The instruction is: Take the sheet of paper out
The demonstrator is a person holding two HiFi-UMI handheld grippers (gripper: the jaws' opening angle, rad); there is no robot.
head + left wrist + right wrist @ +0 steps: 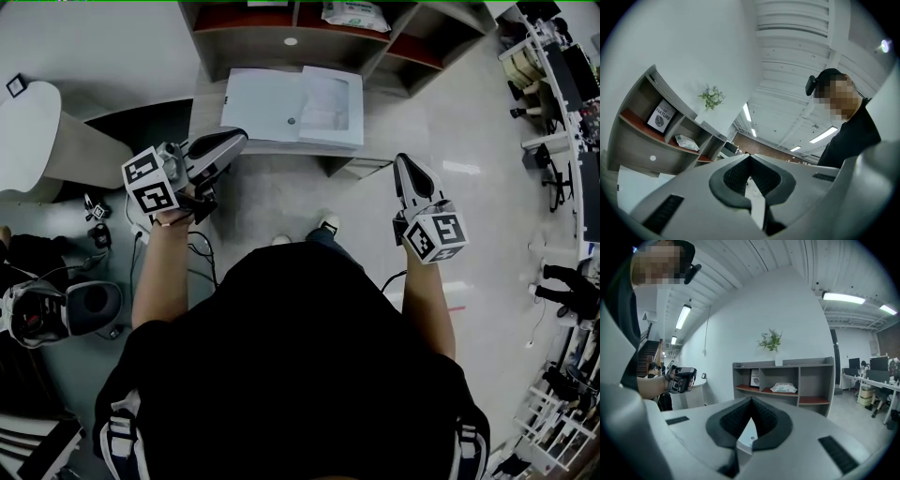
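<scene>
A pale blue-white folder (262, 103) lies closed on the low grey table (211, 141) in front of me, with a white sheet (330, 101) on its right half. My left gripper (236, 138) hovers at the table's near left edge, just short of the folder, with its jaws shut and nothing in them. Off the table's near right corner, my right gripper (402, 161) is held over the floor, also shut and empty. In the right gripper view the jaw tips (751, 400) meet, and a corner of the folder (749, 436) shows below them. The left gripper (749, 155) points slightly upward.
An open grey shelf unit (412, 42) stands behind the table, with a pack of wipes (354, 13) on it. A round white counter (28, 131) is at the left, and cables and gear (98, 230) lie on the floor. Desks (562, 94) line the right side.
</scene>
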